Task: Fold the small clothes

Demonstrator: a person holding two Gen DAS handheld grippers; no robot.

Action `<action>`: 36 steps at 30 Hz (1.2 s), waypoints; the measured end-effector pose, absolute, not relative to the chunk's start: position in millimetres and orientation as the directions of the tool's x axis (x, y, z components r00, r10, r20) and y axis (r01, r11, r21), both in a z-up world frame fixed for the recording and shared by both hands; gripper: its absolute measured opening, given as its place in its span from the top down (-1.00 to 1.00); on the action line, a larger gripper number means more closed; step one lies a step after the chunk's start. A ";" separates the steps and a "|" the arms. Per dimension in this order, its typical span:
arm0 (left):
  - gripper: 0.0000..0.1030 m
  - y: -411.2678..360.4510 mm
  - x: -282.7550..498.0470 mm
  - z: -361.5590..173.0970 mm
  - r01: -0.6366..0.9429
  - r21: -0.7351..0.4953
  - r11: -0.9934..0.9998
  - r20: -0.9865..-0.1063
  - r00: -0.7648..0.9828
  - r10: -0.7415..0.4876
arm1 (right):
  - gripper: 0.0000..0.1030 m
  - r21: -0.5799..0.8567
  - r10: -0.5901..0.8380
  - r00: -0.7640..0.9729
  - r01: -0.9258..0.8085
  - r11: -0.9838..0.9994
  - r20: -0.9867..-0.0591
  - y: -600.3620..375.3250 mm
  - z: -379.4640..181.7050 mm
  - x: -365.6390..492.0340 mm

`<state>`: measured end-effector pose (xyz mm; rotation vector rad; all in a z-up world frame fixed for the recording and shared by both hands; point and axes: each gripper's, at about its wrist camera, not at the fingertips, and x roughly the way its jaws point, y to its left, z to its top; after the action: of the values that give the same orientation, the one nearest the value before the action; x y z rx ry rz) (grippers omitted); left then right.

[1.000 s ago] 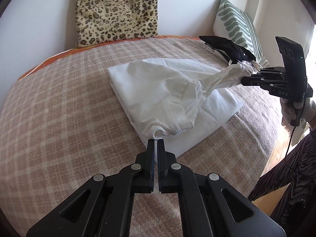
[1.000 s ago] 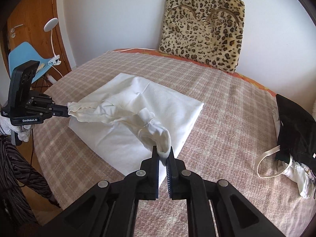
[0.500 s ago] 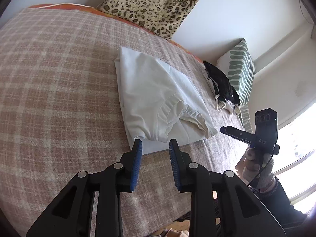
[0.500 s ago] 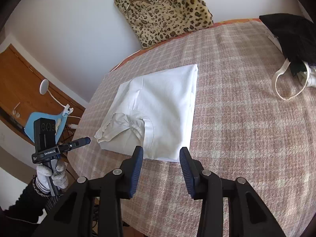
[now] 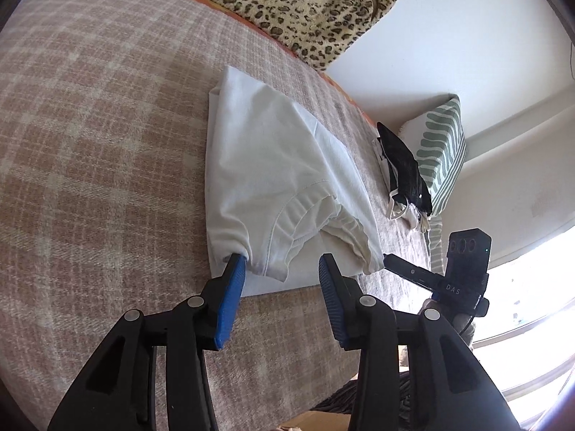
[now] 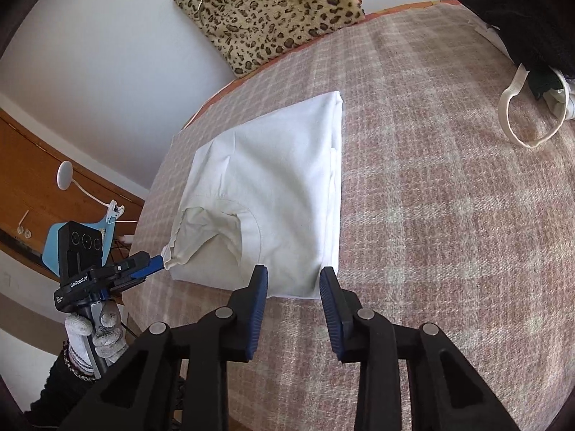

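Left wrist view: my left gripper (image 5: 282, 264), jaws just opened, part-spread astride the white garment's (image 5: 273, 165) sleeve edge on the bed (image 5: 90, 125), gripping nothing, likely placed to regrasp.

Right wrist view: my right gripper (image 6: 293, 278), jaws just narrowed yet parted, empty, at the garment's near corner. No containers seen.

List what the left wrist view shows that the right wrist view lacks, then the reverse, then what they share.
Left wrist only: a green striped pillow and a bright window.
Right wrist only: a wooden door, a white clip lamp and a blue chair.
Both: the folded white garment on the plaid blanket, the leopard cushion and the black bag.
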<state>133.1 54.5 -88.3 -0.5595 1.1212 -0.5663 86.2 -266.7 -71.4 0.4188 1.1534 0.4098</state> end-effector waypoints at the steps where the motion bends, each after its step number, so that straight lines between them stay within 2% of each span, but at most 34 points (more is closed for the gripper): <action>1: 0.26 52.0 132.2 -87.6 0.151 -0.656 0.739 -0.670 0.333 -0.663 | 0.61 0.500 0.502 0.354 -0.103 0.860 -0.789 -265.5 -70.2 85.7; 3: 0.70 49.3 132.3 -89.4 0.166 -0.642 0.748 -0.679 0.330 -0.656 | 0.75 0.483 0.488 0.363 -0.113 0.869 -0.794 -264.4 -67.8 84.7; 5: 0.93 50.4 133.5 -91.4 0.170 -0.639 0.750 -0.678 0.336 -0.654 | 0.84 0.490 0.494 0.370 -0.112 0.865 -0.787 -265.7 -65.6 84.1; 14: 0.99 59.8 127.5 -74.1 0.208 -0.611 0.764 -0.658 0.403 -0.636 | 0.91 0.401 0.417 0.444 -0.133 0.906 -0.793 -271.5 -46.1 79.8; 18: 0.99 61.1 123.1 -77.1 0.201 -0.618 0.760 -0.661 0.391 -0.641 | 0.89 0.493 0.497 0.414 -0.126 0.861 -0.763 -276.1 -49.6 79.9; 20: 0.99 58.2 121.5 -80.7 0.190 -0.628 0.755 -0.669 0.364 -0.648 | 0.80 0.440 0.447 0.415 -0.119 0.890 -0.792 -271.8 -51.1 79.1; 22: 0.93 56.8 119.8 -79.6 0.188 -0.617 0.764 -0.679 0.365 -0.638 | 0.59 0.323 0.353 0.449 -0.146 0.935 -0.821 -262.4 -44.0 75.7; 23: 0.86 55.9 119.4 -77.1 0.196 -0.602 0.774 -0.685 0.372 -0.627 | 0.57 0.278 0.334 0.468 -0.187 0.942 -0.818 -255.3 -37.9 72.4; 25: 0.78 53.4 118.6 -70.8 0.217 -0.562 0.798 -0.699 0.391 -0.599 | 0.27 0.175 0.304 0.511 -0.284 0.943 -0.804 -233.1 -26.0 63.2; 26: 0.69 51.3 117.3 -67.6 0.234 -0.547 0.804 -0.700 0.398 -0.592 | 0.25 0.123 0.297 0.526 -0.341 0.932 -0.797 -220.0 -22.2 58.8; 28: 0.68 40.1 110.2 -58.9 0.321 -0.480 0.817 -0.704 0.415 -0.576 | 0.26 0.030 0.285 0.523 -0.442 0.896 -0.803 -194.2 -22.8 53.4; 31: 0.59 5.4 88.6 -47.2 0.547 -0.192 0.815 -0.753 0.450 -0.480 | 0.30 -0.058 0.259 0.499 -0.534 0.844 -0.827 -171.0 -34.1 50.5; 33: 0.47 -10.1 75.4 -48.5 0.636 -0.026 0.771 -0.766 0.482 -0.424 | 0.30 -0.109 0.235 0.492 -0.574 0.812 -0.838 -164.8 -41.6 48.1; 36: 0.43 -19.1 69.7 -58.0 0.695 0.091 0.713 -0.779 0.496 -0.384 | 0.30 -0.096 0.245 0.461 -0.599 0.795 -0.853 -167.5 -49.7 47.4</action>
<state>69.7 -19.1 -58.0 0.4257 0.8160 -0.6773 47.4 -167.5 -49.7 -0.4148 0.9600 0.5377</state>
